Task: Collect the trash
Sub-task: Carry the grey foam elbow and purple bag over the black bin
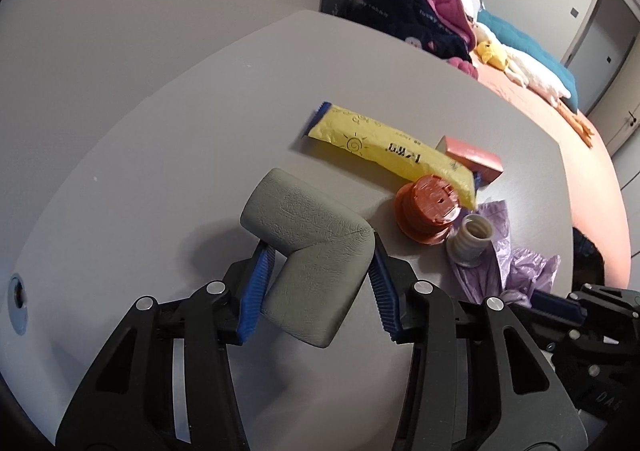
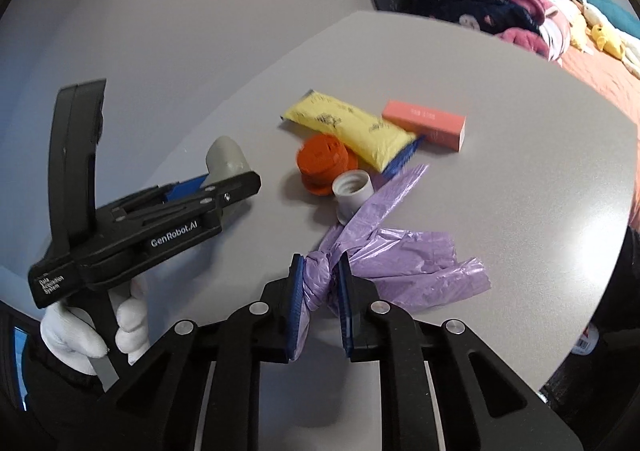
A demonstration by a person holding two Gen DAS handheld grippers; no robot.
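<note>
"GenRobot.AI" and "Data Acquisition System" are printed on the left tongs (image 2: pixel 218 175), clamped on a grey L-shaped foam piece (image 1: pixel 308 263) above the worktop (image 1: pixel 160 171) — 1 leg pointing away. The right tongs (image 2: pixel 320 299) pinch a purple bag's (image 2: pixel 400 255) knot — its body trails rightward.

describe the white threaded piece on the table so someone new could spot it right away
On the grey table, find the trash cluster near the middle: yellow packet, pink box, orange spool. The white piece stands beside the spool, touching the purple bag. It is the only short white tube with a ribbed, screw-like wall and an open top.
</note>
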